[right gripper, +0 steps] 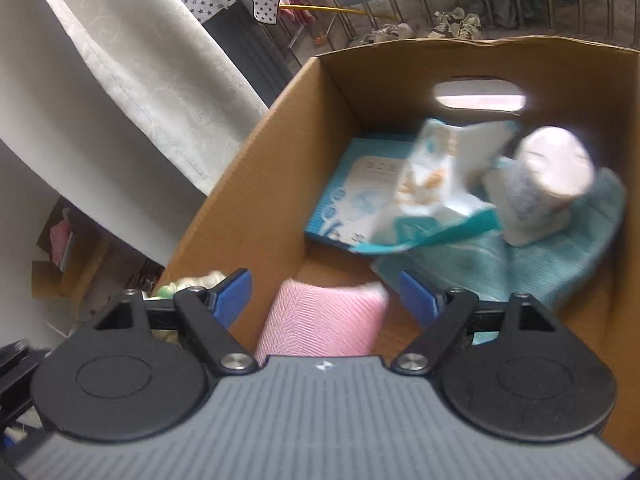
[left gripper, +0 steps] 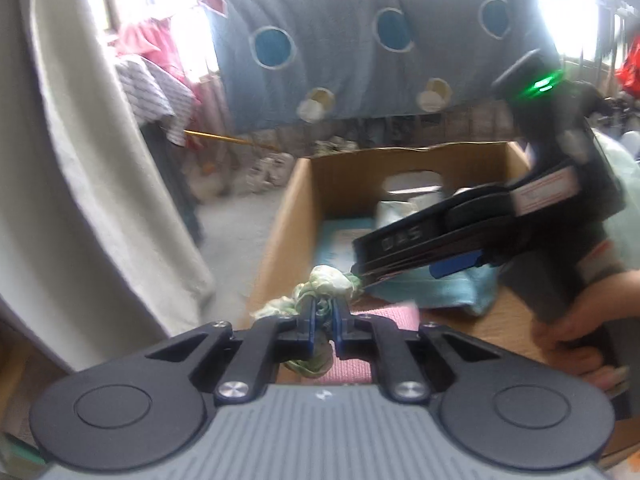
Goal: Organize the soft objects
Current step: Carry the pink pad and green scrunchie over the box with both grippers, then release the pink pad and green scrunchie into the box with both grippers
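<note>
An open cardboard box (right gripper: 256, 184) holds a blue flat packet (right gripper: 352, 196) by its far wall, a white-and-teal tissue pack (right gripper: 436, 188), a wrapped white roll (right gripper: 548, 184), a teal towel (right gripper: 540, 256) and a pink cloth (right gripper: 320, 316) at the near edge. The left gripper (left gripper: 322, 316) pinches a crumpled green-and-white cloth (left gripper: 332, 284) above the box's near left corner. The right gripper (right gripper: 326, 298) hangs over the pink cloth, jaws spread.

Matt corrugated cardboard box (right gripper: 256, 184); ribbed pink cloth (right gripper: 324, 320); fluffy teal towel (right gripper: 560, 256); glossy plastic packet (right gripper: 432, 192); crumpled green fabric (left gripper: 324, 284).
</note>
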Demonstrator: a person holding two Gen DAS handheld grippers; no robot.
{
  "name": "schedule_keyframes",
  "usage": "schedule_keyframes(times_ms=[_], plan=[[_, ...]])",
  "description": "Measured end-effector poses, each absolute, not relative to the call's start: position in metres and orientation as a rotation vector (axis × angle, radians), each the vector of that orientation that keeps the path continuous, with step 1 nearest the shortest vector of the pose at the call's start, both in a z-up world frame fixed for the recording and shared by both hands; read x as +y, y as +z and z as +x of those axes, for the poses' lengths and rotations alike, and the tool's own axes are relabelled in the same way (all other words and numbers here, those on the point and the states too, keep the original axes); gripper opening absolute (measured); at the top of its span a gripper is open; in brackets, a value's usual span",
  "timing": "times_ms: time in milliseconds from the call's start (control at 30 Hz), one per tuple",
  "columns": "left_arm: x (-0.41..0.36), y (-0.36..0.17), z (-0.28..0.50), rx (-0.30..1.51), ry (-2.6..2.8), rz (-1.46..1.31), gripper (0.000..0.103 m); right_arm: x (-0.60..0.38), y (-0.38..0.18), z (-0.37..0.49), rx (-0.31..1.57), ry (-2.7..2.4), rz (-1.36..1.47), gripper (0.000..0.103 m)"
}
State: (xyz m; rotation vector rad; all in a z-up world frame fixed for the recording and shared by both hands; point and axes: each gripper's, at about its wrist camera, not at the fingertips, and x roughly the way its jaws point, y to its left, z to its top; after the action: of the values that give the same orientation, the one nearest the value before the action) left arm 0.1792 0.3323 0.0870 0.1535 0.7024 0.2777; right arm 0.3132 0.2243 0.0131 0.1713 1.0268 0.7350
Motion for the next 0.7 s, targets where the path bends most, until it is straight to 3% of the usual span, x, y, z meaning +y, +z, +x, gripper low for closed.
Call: schedule_keyframes(times_ms=[267,400,533,600,700], plan=[[0.326,0.075,0.198,0.820,0.014,-0.071,0.010,0.149,0.063,0.299,0.854,0.731,0.085,0.081],[0.315,0.044,0.224,1.002,-0.080,-0.231,0.010,0.136,0.071,0.304,0.860,0.732,0.079,0.081],[0.311,0.013,0.251,1.099,0.029,-0.171,0.013,0.131,0.064,0.304,0.872,0.722,0.075,0.080],[0.311,0.025,0.253,1.049,0.053,-0.134,0.012,0.133,0.058,0.303,0.884,0.725,0.071,0.080],[0.300,0.041,0.261,0.966,0.160,0.109,0.020,0.132,0.051,0.300,0.877,0.714,0.069,0.079]])
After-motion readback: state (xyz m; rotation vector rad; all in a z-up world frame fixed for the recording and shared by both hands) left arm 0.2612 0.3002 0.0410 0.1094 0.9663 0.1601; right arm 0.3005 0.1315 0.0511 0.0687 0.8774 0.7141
